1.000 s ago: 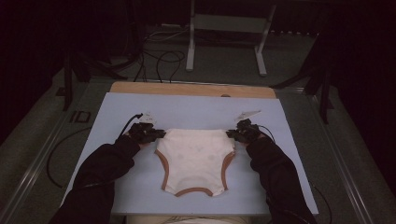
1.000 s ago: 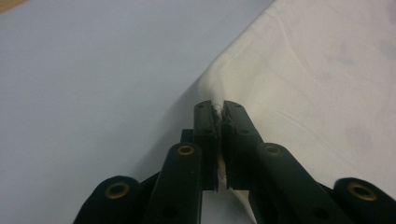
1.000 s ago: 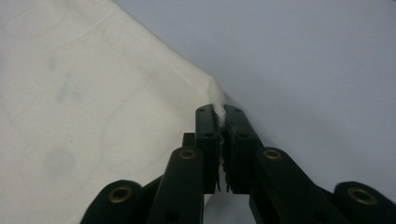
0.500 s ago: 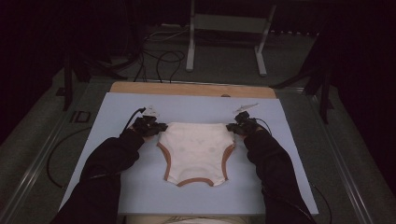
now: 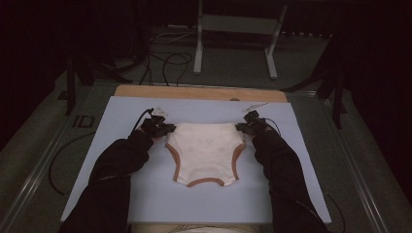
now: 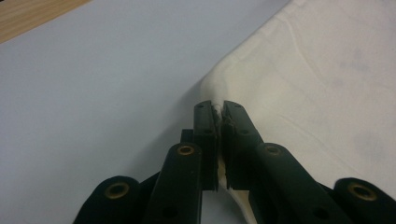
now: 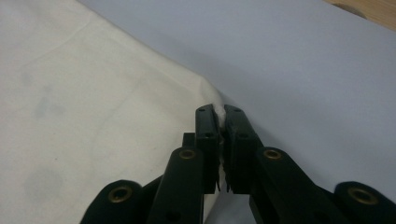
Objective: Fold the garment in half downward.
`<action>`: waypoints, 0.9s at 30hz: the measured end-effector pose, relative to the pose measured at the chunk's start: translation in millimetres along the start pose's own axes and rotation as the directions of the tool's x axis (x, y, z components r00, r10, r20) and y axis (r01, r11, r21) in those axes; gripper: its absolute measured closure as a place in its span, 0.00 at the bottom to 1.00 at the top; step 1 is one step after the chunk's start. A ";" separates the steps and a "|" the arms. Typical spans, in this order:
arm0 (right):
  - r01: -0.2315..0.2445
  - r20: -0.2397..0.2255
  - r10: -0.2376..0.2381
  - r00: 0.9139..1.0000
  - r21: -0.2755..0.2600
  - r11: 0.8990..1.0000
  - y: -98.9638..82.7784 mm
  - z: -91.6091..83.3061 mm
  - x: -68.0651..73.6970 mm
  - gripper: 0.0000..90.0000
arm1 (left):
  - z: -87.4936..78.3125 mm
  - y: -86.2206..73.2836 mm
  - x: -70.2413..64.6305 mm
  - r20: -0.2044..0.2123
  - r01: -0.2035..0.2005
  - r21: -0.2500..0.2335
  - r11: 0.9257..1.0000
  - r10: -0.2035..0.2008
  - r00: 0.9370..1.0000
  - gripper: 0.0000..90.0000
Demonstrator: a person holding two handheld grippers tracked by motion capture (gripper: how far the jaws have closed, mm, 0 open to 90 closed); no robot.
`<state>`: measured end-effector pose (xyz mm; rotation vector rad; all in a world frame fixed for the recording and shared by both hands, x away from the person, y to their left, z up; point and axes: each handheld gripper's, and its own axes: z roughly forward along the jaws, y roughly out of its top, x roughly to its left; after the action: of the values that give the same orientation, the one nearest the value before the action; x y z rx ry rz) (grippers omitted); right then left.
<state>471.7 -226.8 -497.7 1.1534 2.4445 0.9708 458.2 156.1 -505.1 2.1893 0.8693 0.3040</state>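
The left gripper's fingers (image 6: 205, 128) are clamping one top corner of the cream baby briefs (image 5: 204, 150), and the right gripper's fingers (image 7: 237, 126) are pinching the opposite corner. The waistband is stretching straight between the two grips, across the person, each hand holding its own nearer end. The garment is lying flat towards the person on the pale blue sheet (image 5: 121, 111) covering the bench (image 5: 194, 92).

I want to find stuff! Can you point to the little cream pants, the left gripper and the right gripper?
cream pants (image 5: 205, 153), high view, middle of the front cloth.
left gripper (image 6: 218, 106), left gripper view, the tips of its jaws pinching a cloth corner.
right gripper (image 7: 221, 109), right gripper view, the tips of its jaws pinching the other corner.
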 end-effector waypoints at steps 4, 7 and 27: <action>-0.025 0.001 0.025 1.000 0.013 1.000 -0.3 6.8 -4.6 0.95 | 6.3 0.8 1.6 -0.011 -0.002 0.019 1.000 0.002 1.000 0.95; -0.021 0.010 0.020 1.000 0.023 1.000 -0.4 10.1 -6.3 0.95 | 11.3 1.0 3.4 -0.013 0.000 0.021 1.000 0.000 1.000 0.95; -0.056 0.020 0.055 0.998 0.053 0.997 -2.9 18.0 -13.5 0.94 | 27.4 5.9 8.2 -0.029 0.016 0.056 0.998 -0.015 0.999 0.94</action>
<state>487.6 -230.2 -513.6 1.2483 2.4503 0.9108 479.7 143.4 -520.3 2.2340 0.9203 0.3073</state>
